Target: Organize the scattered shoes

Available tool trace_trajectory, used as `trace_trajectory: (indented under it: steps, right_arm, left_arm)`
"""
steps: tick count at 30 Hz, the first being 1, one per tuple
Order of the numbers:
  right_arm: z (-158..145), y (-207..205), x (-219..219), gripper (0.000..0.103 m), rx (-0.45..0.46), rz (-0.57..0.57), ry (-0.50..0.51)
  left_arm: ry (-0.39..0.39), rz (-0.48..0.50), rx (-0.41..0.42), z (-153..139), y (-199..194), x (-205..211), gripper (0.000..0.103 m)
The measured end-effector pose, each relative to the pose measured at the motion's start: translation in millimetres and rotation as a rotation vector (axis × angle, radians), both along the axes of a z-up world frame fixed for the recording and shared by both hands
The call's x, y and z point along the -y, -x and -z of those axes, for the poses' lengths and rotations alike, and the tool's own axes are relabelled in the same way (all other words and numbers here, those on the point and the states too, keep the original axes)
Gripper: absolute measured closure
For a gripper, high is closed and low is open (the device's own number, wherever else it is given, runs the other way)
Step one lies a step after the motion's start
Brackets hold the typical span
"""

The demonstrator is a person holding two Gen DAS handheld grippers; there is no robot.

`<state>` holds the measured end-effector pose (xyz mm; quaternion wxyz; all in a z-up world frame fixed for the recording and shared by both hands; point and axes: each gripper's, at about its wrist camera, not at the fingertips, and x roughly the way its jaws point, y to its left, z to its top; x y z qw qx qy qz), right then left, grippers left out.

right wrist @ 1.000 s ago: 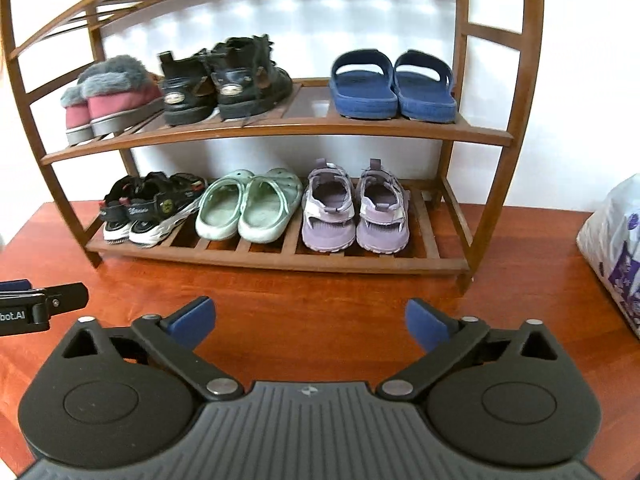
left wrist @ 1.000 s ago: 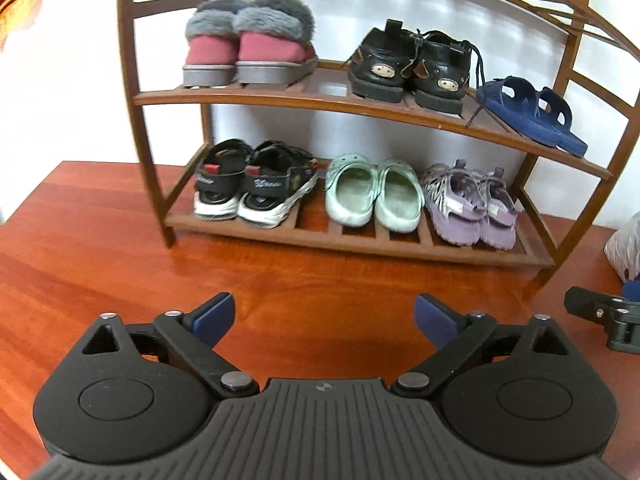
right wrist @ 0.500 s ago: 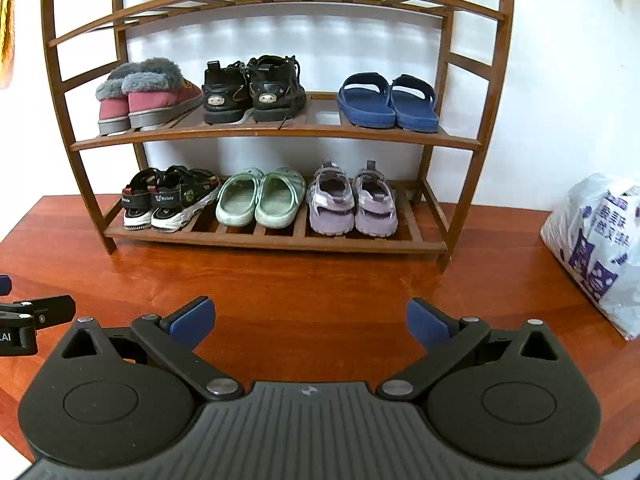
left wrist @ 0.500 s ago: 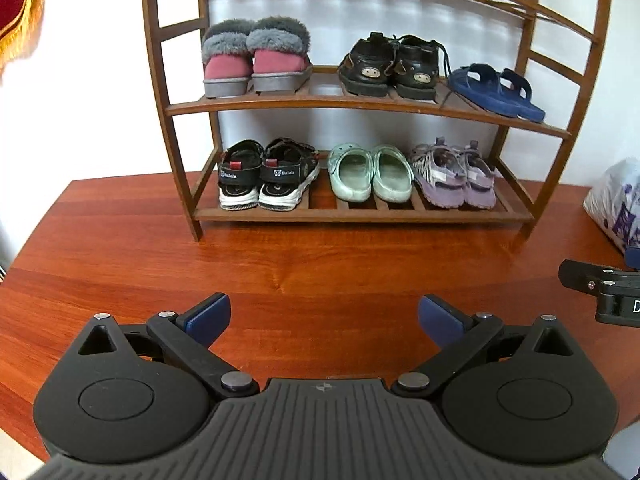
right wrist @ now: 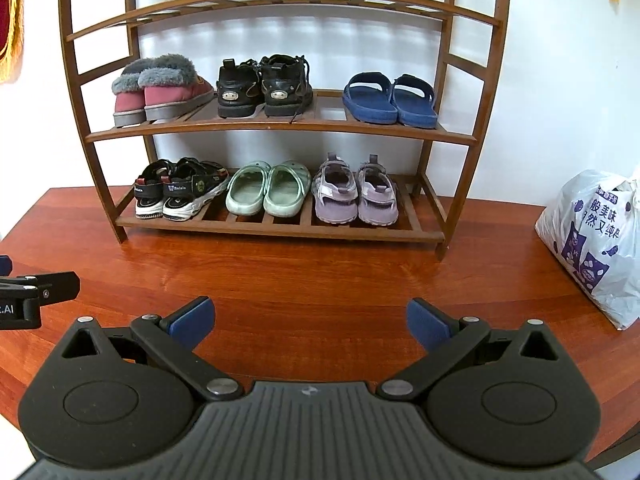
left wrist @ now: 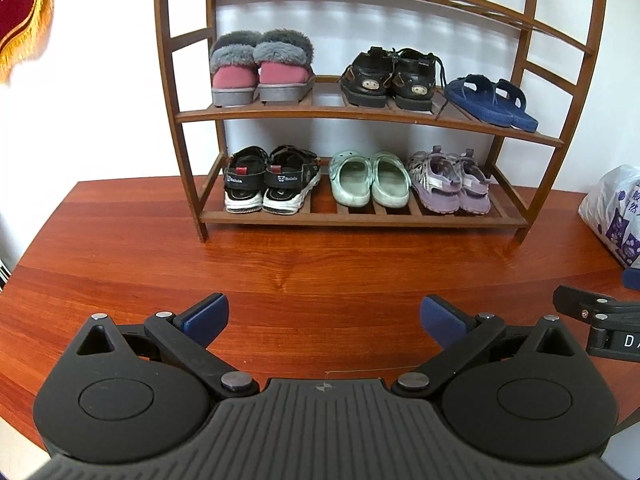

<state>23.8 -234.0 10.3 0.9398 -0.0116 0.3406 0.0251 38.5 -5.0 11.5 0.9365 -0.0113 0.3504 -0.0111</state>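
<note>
The table [right wrist: 320, 280] is smooth red-brown wood, shiny enough to catch the light. The shoe rack [right wrist: 280, 124] is darker wood and looks duller. At 11 o'clock on it, the pink slippers [left wrist: 260, 76] have fluffy grey fur. The black shoes [right wrist: 262, 88] look like leather, maybe. The green clogs [right wrist: 268, 194] look like smooth plastic. At 3 o'clock, the white bag [right wrist: 592, 240] is crinkly, shiny plastic.

The black sandals [left wrist: 272, 184] say "Balala" on each heel strap. The white bag [right wrist: 592, 240] has blue Chinese words; only some can be read. The other gripper shows "D" in the left view and ".AI" in the right view.
</note>
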Motion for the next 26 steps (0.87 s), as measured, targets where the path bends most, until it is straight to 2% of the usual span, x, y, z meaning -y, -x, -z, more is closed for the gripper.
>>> trace_trajectory:
  steps: [11,26]
  right_arm:
    - [2,1,8,0.001,-0.004,-0.002,-0.002]
    - [4,0,17,0.001,-0.008,-0.008,-0.001]
  left_arm:
    - [-0.035,0.005,0.02,-3,7,13,0.0]
    - [-0.057,-0.024,0.004,-2,7,20,0.0]
